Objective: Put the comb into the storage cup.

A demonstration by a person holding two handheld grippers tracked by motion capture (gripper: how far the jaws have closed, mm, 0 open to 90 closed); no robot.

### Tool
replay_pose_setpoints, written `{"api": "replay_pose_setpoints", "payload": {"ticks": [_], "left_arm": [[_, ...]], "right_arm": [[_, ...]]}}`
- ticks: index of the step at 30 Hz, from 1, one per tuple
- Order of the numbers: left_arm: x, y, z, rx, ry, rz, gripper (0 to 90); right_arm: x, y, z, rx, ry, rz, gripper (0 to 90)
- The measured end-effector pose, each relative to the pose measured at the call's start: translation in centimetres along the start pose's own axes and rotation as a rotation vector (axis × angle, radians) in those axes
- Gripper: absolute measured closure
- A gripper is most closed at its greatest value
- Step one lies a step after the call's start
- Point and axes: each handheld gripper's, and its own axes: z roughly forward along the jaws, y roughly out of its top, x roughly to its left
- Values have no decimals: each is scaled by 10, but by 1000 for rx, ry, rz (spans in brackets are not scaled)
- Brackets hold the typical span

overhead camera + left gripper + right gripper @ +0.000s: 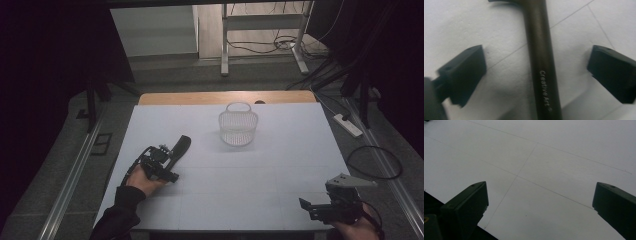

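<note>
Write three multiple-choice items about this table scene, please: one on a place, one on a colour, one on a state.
1. Where does the dark tube lie?
A. Inside the basket
B. On the table between the fingers of the left gripper
C. Under the right gripper

2. What colour is the mesh basket?
A. White
B. Red
C. Black

3. How do the fingers of the right gripper stand?
A. Closed on the tube
B. Closed on the basket handle
C. Apart, with nothing between them

Answers:
1 B: the left gripper view shows the tube lying on the white table with a finger clear of it on each side; the high view puts the left gripper at the tube's near end.
2 A: the basket is white in the high view.
3 C: the right gripper view shows bare table between its fingers.
</note>
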Motion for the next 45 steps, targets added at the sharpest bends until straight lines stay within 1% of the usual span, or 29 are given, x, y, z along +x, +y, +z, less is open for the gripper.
{"api": "replay_pose_setpoints", "payload": {"ticks": [1,2,3,4,5,6,8,9,10,11,12,13,14,16,17,19,20,22,24,28,32,35,38,39,41,42,43,45], "left_arm": [[0,0,0,0,0,0,87],[-1,0,-1,1,-3,2,87],[-1,0,-2,1,-5,3,119],[-1,0,-4,6,-6,6,206],[-1,0,-6,-1,-8,0,206],[1,-2,-9,-13,-7,-11,347],[3,-3,-10,-19,-5,-17,454],[4,-4,-11,-24,-5,-20,522],[4,-4,-11,-26,-4,-17,522],[4,-5,-12,-29,-4,-18,570],[3,-5,-12,-31,-6,-16,693],[3,-5,-12,-31,-6,-16,717],[4,-4,-12,-30,-15,-28,719],[5,-5,-12,-31,-20,-30,722],[7,-5,-12,-38,-31,-42,722],[8,-6,-12,-39,-37,-45,724],[10,-6,-12,-48,-53,-61,724],[11,-7,-12,-51,-60,-63,725],[13,-7,-12,-57,-74,-79,725],[12,-7,-13,-64,-64,-68,725],[10,-6,-15,-83,-56,-44,724],[11,-7,-18,-104,-75,-41,724],[11,-9,-21,-128,-76,-43,724],[12,-10,-24,-146,-77,-43,724],[11,-10,-25,-154,-77,-42,724],[11,-11,-27,-174,-89,-33,724],[11,-11,-27,-174,-89,-33,724],[11,-12,-29,-190,-121,-34,724]], "right_arm": [[0,0,0,0,0,0,8],[0,0,0,0,0,0,8],[0,0,0,-1,0,-1,8],[0,0,0,0,0,0,8],[0,0,0,0,0,0,8],[0,0,0,1,0,-2,8],[0,0,0,1,0,-2,8],[0,0,0,1,0,-2,8],[0,0,0,1,0,-2,8],[0,0,0,1,-1,-2,8],[0,0,0,2,-1,-2,8],[0,0,0,2,-1,-2,8],[0,0,0,3,-1,-2,8],[0,0,0,2,-2,-4,8],[0,0,0,1,-2,-4,8],[0,0,0,0,-1,-4,8],[0,0,0,1,-1,-5,8],[1,0,0,0,0,-6,8],[1,0,0,-1,0,-7,8],[1,0,0,-3,0,-6,8],[1,0,-1,-4,0,-7,8],[1,0,-1,-4,0,-7,8],[1,0,-1,-4,0,-7,8],[1,0,-1,-5,0,-7,8],[1,0,-1,-4,0,-7,8],[1,0,-1,-4,0,-7,8],[1,0,-1,-4,0,-6,8],[1,0,-1,-5,0,-7,8]]}}
